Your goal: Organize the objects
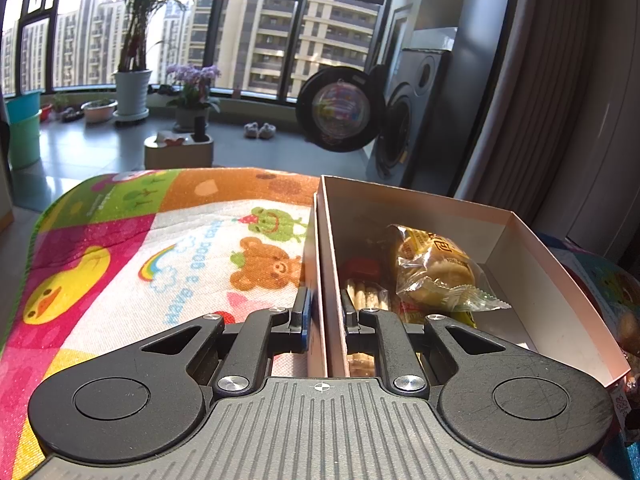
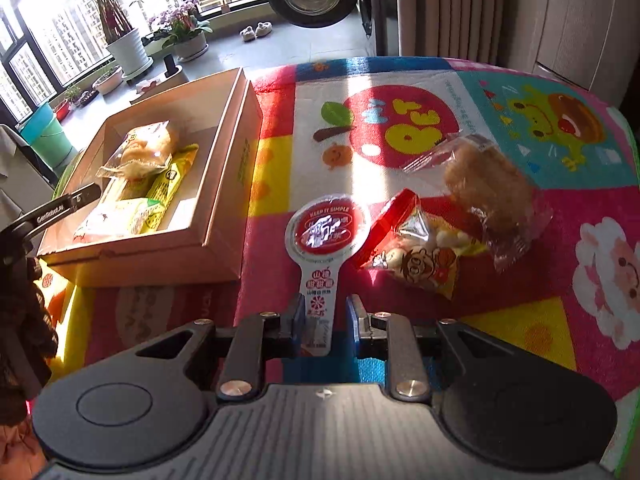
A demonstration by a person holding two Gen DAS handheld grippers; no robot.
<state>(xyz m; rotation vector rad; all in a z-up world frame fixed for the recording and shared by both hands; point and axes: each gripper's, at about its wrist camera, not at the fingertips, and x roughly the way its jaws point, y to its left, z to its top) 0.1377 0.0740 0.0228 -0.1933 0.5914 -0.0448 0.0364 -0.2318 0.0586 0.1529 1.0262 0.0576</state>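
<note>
The left gripper (image 1: 325,312) clamped the side wall of the cardboard box (image 1: 412,204), which sat at the mat's (image 2: 400,80) left edge holding wrapped snacks (image 2: 144,148). The right gripper (image 2: 320,316) stood with jaws apart around the spoon-shaped snack pack (image 2: 325,240), with 2 more packets (image 2: 448,220) just beside it.

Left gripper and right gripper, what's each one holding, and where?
Left gripper clamps the cardboard box's side wall. Right gripper, open, straddles the round red-lidded snack's white tab.
</note>
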